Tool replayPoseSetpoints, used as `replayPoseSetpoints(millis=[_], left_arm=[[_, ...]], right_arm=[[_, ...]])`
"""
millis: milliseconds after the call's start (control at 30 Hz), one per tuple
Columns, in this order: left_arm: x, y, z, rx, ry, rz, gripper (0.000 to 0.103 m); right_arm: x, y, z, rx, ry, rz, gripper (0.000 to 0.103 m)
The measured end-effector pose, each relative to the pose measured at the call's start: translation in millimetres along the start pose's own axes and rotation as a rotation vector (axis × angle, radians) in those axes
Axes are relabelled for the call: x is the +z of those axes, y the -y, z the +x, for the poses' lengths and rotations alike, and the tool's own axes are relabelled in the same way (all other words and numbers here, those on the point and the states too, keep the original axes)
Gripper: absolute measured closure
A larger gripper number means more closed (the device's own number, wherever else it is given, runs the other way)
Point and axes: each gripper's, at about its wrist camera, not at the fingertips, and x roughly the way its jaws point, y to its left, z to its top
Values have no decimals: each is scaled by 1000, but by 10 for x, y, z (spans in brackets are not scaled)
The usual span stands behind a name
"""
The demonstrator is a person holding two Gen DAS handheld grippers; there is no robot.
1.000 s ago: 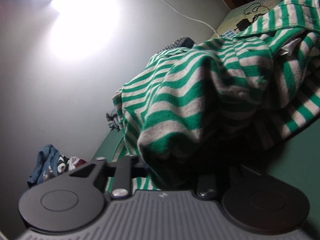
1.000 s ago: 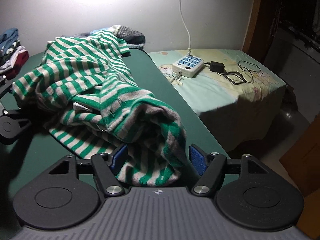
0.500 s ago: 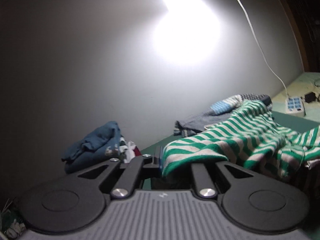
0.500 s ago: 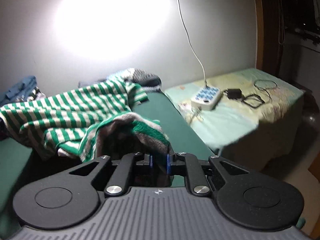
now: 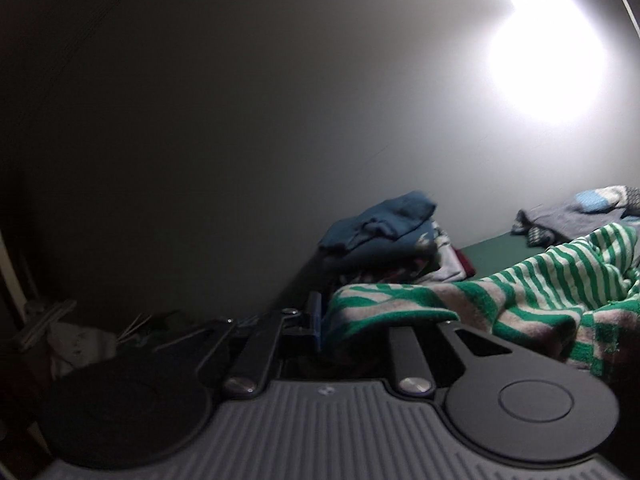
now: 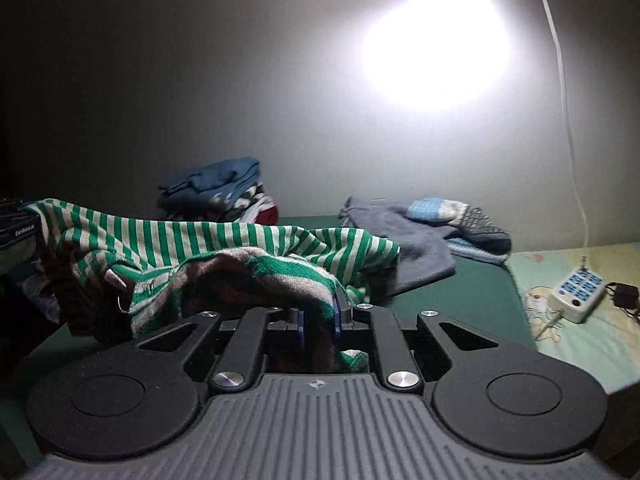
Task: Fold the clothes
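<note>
A second ago the right gripper stood wide open; now both it and the left gripper pinch the one striped garment, lifted. Two other clothes heaps lie behind.

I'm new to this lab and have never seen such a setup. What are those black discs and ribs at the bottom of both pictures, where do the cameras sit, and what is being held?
A person holds a two-finger gripper in each hand; no robot arm is involved. Each picture comes from a fisheye camera on one gripper, looking forward along its fingers, so the black discs and ribbed plate are the tool's own body. The left gripper and the right gripper are each shut on an edge of the green striped garment, which sags between them above the green surface. Behind lie a pile of clothes, a grey garment, and a power strip on the neighbouring bed.
</note>
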Motion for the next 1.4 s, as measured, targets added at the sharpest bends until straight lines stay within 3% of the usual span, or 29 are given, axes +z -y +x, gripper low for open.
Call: replayPoseSetpoints(millis=[100, 233, 367, 467, 500, 600, 633, 667, 700, 767, 833, 933, 1000, 1033, 1233, 1400], left_arm=[[-164, -114, -55, 68, -79, -17, 83], [-428, -36, -105, 93, -155, 4, 79], [-680, 231, -8, 77, -200, 46, 79], [-798, 341, 119, 39, -242, 58, 64], [-828, 360, 171, 30, -251, 75, 56], [-897, 314, 143, 14, -228, 98, 50], [-914, 286, 169, -3, -230, 85, 36], [-931, 259, 197, -21, -232, 72, 28], [-943, 241, 227, -37, -234, 72, 19], [-971, 229, 287, -65, -232, 87, 15], [-999, 269, 350, -80, -228, 125, 14], [-1022, 351, 432, -115, -221, 168, 10], [-1033, 402, 477, -142, -215, 190, 3], [-1039, 427, 499, -156, -213, 200, 3], [-914, 404, 752, -228, -244, 140, 3], [-848, 478, 927, -294, -269, 120, 1]], right_arm=[[-64, -36, 108, 82, -41, -1, 89], [-219, -60, 334, 72, -131, -11, 88], [-385, 185, 643, -49, -232, 88, 77], [-414, 286, 646, -167, -247, 112, 59], [-409, 305, 605, -168, -244, 109, 57], [-413, 243, 458, -104, -280, 60, 50], [-448, 187, 428, -88, -295, 20, 40], [-483, 132, 397, -73, -309, -19, 32], [-532, 80, 403, -95, -310, -43, 30], [-629, -22, 415, -142, -310, -91, 30], [-704, -51, 514, -166, -315, -46, 30], [-780, -47, 715, -236, -349, 25, 36], [-735, -1, 715, -237, -337, 116, 67], [-699, 24, 682, -234, -317, 163, 89], [-388, 142, 546, -308, -160, 313, 94], [-182, 128, 703, -410, -69, 258, 97]])
